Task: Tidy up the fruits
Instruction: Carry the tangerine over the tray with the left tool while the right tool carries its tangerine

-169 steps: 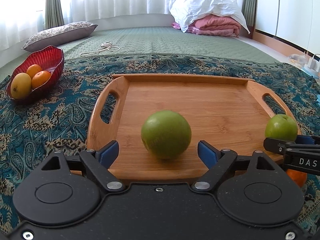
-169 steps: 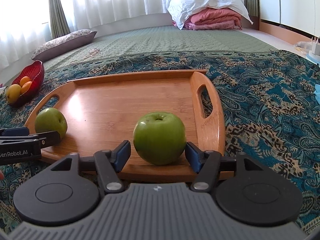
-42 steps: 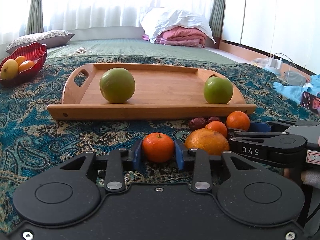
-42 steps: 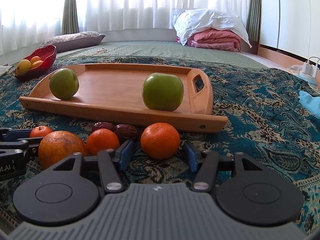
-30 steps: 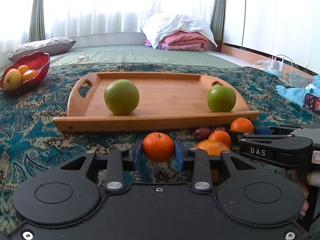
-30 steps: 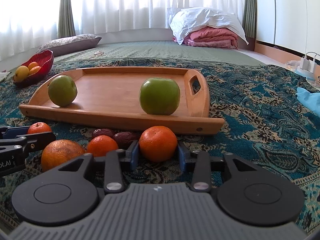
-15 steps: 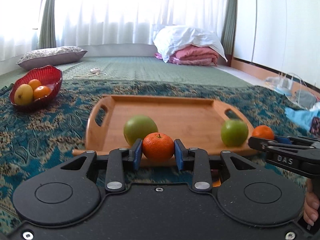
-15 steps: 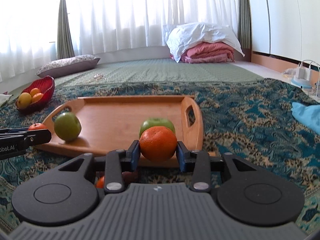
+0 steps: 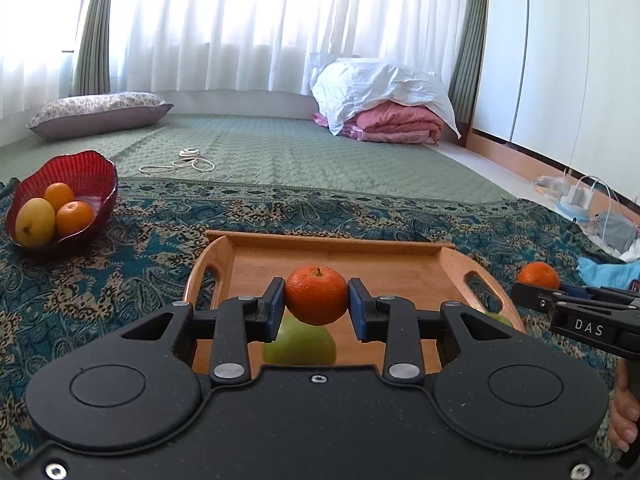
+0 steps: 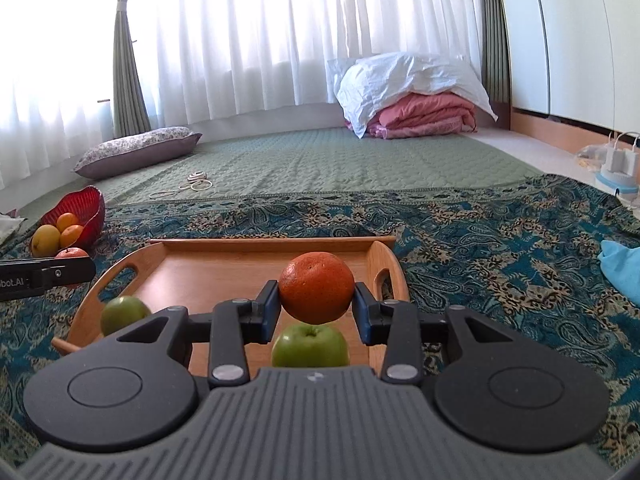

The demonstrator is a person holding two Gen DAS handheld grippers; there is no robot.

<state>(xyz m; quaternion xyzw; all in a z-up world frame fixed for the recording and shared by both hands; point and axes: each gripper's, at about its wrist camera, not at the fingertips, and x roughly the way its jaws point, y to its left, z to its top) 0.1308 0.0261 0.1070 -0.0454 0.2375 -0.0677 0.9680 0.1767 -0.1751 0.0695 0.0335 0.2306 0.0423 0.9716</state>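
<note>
Wooden tray lies below and ahead of both grippers on a teal paisley cloth, with two green apples on it. The left gripper has its blue pads pressed against the sides of a small mandarin, held in the air above the tray; one apple sits directly beneath it. The right gripper pinches a larger orange the same way, lifted over the second apple, which rests near the tray's right handle. The first apple shows at the tray's left end in the right view.

Both tools point forward, roughly level, side by side over the tray's near edge. From the left camera the right tool's finger reads "DAS", its orange beyond the tip, with fingertips of the person's hand low at the right edge. From the right camera the left tool reads "bot.AI".

Far left of both, a red bowl holds three fruits.
</note>
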